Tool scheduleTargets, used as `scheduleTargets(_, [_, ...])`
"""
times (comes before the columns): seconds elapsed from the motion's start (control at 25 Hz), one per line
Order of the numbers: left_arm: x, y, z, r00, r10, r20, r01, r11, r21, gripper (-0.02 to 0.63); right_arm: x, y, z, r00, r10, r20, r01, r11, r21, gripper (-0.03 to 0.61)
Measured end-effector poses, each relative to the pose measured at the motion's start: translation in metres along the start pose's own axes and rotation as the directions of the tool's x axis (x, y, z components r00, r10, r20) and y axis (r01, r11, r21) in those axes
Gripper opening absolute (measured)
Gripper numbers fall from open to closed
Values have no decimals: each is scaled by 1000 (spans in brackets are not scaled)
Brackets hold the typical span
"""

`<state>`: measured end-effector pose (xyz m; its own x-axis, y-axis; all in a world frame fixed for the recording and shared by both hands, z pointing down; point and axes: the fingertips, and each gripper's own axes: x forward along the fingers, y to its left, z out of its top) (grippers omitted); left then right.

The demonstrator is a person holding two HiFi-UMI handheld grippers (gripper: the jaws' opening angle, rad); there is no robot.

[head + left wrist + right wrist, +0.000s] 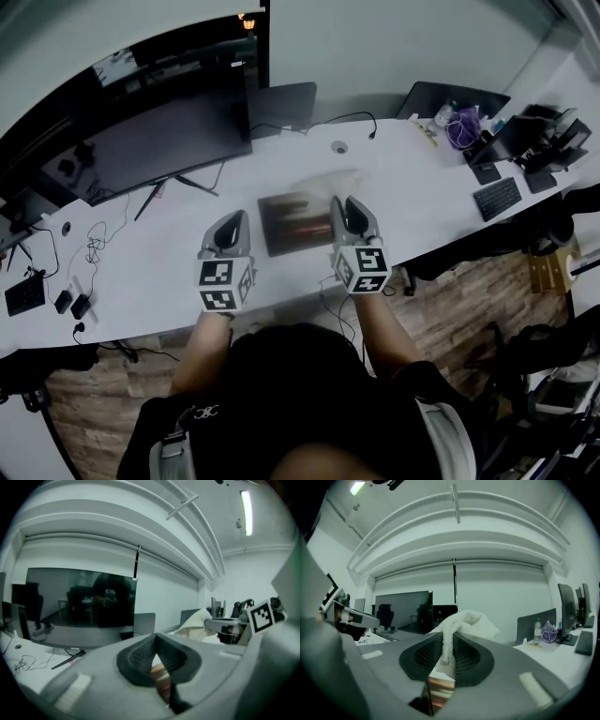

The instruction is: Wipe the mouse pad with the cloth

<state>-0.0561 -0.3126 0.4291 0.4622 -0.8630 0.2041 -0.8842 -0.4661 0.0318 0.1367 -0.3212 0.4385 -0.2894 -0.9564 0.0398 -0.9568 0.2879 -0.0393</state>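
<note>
White desk point(150, 272), one mouse pad point(295, 223), one cloth point(469, 620) pinched in right tongs point(449, 641)

A dark monitor point(159, 141) stands on the white desk point(141, 272). A black keyboard point(497, 198) lies near a purple bag point(462, 128).

A dark brownish rectangular mouse pad point(294, 223) is laid flat on the white desk point(150, 272), close to its front edge and roughly midway along it, with its long sides parallel to that edge. Its surface shows a faint sheen with paler streaks. A white fluffy cloth point(465, 621) is pinched in a bunched fold between the jaws of the right gripper point(446, 653), its loose bulk spilling beyond the tips, above the pad's far right corner.
</note>
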Motion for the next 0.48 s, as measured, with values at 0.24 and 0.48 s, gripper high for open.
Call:
scheduleTargets(0.24, [3, -8, 2, 1000, -25, 7, 25, 1000, 9, -2, -9, 12, -1, 1000, 13, 16, -12, 1000, -20, 60])
scheduleTargets(0.48, [2, -8, 0, 1000, -24, 11, 24, 1000, 6, -2, -10, 20, -2, 999, 24, 22, -23, 1000, -20, 60])
